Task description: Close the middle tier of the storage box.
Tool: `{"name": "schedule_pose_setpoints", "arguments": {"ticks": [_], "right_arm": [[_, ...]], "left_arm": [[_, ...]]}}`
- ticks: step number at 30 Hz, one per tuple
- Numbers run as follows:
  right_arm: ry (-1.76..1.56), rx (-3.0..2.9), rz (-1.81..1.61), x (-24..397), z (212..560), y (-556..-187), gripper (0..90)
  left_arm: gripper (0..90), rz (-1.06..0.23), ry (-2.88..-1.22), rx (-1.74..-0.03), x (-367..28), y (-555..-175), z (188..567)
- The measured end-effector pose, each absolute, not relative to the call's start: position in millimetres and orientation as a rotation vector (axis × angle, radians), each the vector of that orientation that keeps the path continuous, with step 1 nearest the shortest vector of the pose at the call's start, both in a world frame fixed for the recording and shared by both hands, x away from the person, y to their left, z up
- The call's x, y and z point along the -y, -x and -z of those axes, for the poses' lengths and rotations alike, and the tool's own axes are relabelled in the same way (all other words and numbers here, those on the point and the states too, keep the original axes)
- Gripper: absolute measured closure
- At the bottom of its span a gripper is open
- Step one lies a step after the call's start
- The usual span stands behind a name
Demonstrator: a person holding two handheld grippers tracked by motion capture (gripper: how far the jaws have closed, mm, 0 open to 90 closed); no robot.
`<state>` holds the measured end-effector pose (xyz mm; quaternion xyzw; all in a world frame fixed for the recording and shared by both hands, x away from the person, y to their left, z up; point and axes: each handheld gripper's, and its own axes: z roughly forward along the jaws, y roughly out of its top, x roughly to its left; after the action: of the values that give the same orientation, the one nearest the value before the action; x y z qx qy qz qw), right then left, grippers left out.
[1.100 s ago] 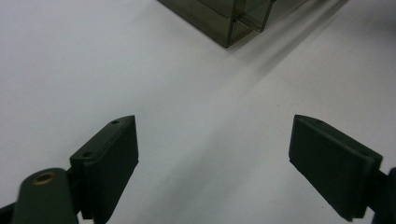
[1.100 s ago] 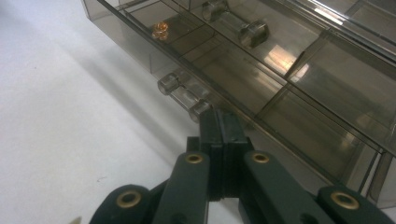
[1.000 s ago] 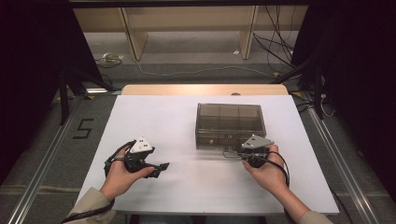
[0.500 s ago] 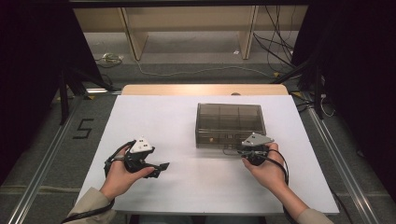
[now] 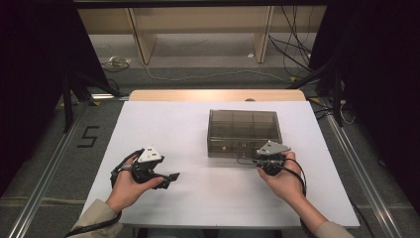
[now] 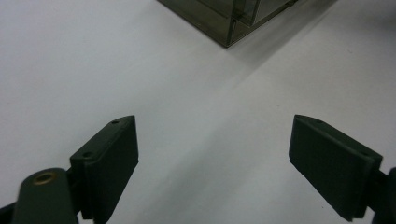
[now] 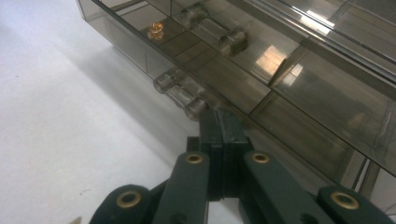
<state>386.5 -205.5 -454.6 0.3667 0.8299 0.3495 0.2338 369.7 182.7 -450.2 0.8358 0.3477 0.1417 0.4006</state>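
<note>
A smoky transparent compartment box (image 5: 242, 130) with its lid closed sits right of the table's middle. My right gripper (image 5: 249, 161) is at the box's front wall, shut, with nothing visible between its jaws. In the right gripper view the shut tips (image 7: 219, 116) sit just below a clear cylindrical latch (image 7: 181, 94) on the box (image 7: 289, 79). A second latch (image 7: 215, 29) is farther along, and a small gold part (image 7: 155, 31) lies inside. My left gripper (image 5: 171, 178) rests low at the front left, open wide (image 6: 212, 128) over bare table, with the box corner (image 6: 229, 21) ahead.
The white table top (image 5: 173, 124) stretches left of the box, with a wooden strip (image 5: 218, 95) along its far edge. Cables trail from both grippers. Floor rails and a "5" mark (image 5: 89, 136) lie to the left, off the table.
The right gripper has edged very slightly toward the box front. The left hand and the box have stayed put.
</note>
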Motion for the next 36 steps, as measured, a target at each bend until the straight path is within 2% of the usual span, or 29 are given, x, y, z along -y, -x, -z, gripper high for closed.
{"name": "schedule_pose_setpoints", "arguments": {"ticks": [36], "right_arm": [[-1.028,-2.263,-0.953,207,456,-397,90.0]], "left_arm": [[16.0,-0.352,-2.113,-0.882,-183,-370,450]]}}
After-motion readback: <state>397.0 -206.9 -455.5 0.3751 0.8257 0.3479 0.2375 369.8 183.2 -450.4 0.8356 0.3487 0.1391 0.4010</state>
